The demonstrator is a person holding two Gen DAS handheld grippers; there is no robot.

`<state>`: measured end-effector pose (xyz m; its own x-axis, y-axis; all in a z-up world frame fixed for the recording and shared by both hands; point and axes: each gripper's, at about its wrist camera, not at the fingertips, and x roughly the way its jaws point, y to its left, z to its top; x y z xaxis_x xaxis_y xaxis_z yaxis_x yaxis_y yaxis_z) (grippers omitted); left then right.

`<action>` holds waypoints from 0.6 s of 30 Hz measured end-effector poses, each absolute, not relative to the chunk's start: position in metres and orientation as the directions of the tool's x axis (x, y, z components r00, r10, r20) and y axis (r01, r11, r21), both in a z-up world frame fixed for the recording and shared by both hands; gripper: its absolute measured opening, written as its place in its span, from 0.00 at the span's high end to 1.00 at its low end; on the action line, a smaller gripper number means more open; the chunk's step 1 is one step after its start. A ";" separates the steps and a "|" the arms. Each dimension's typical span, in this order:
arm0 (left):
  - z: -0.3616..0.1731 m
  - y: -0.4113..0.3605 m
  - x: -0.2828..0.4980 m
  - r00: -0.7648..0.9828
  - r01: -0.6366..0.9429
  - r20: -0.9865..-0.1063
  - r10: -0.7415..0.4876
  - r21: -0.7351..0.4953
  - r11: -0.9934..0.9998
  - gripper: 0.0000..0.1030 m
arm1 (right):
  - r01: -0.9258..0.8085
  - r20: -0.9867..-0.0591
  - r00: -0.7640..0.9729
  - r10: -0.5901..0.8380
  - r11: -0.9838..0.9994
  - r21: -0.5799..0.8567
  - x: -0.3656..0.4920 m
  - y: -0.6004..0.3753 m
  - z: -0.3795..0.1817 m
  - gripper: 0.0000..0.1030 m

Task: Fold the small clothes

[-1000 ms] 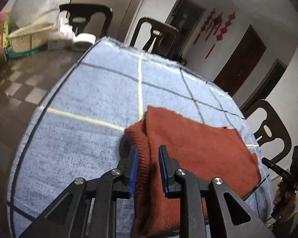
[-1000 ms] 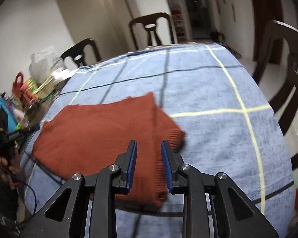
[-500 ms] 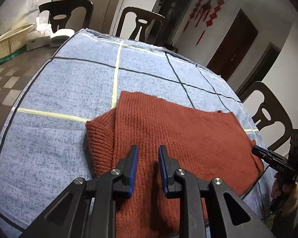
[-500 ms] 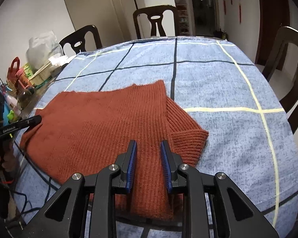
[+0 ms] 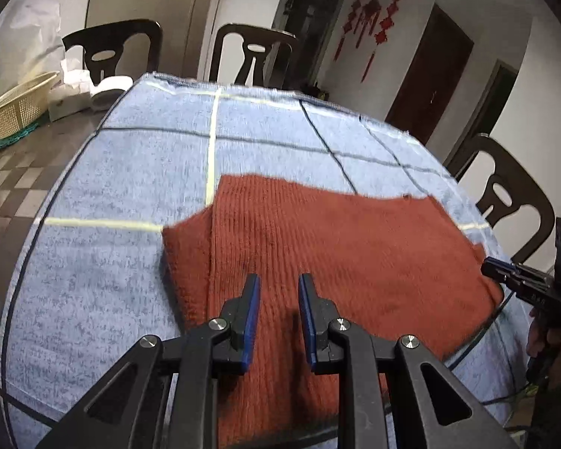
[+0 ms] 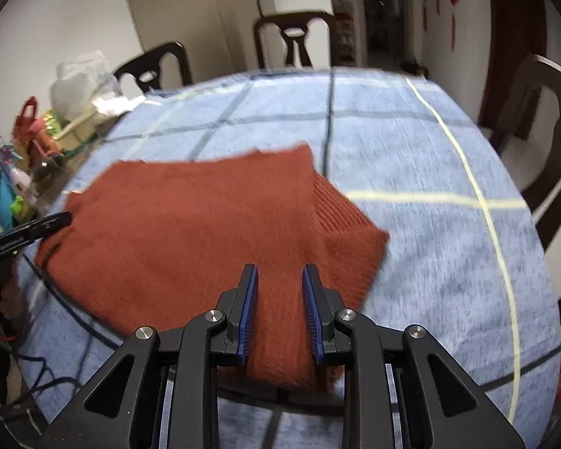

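step: both claws poised for next fold | left gripper (image 5: 278, 314) and right gripper (image 6: 279, 312) part-open, empty | rust sweater (image 5: 336, 262) flat beneath them on blue cloth (image 5: 112, 262) | next, likely: pinch near hem, lift

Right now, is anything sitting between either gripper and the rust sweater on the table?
Nothing visible. The left gripper and right gripper each hang directly over the sweater with jaws apart, and only bare knit shows in the gaps between them.
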<state>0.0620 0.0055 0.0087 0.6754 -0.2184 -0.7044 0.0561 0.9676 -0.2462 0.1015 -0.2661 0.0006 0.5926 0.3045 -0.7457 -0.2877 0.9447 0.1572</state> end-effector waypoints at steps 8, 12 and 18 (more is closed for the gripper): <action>0.018 0.004 0.045 0.698 0.065 -0.686 -0.205 -0.224 0.972 0.78 | -0.343 -0.720 0.623 0.306 0.934 0.100 0.074 -0.251 0.017 0.76; 0.015 0.002 0.041 0.693 0.059 -0.696 -0.188 -0.205 0.977 0.78 | -0.327 -0.730 0.622 0.285 0.941 0.089 0.067 -0.251 0.009 0.76; 0.010 0.004 0.037 0.693 0.057 -0.697 -0.183 -0.200 0.978 0.78 | -0.310 -0.737 0.621 0.267 0.947 0.082 0.061 -0.251 0.003 0.75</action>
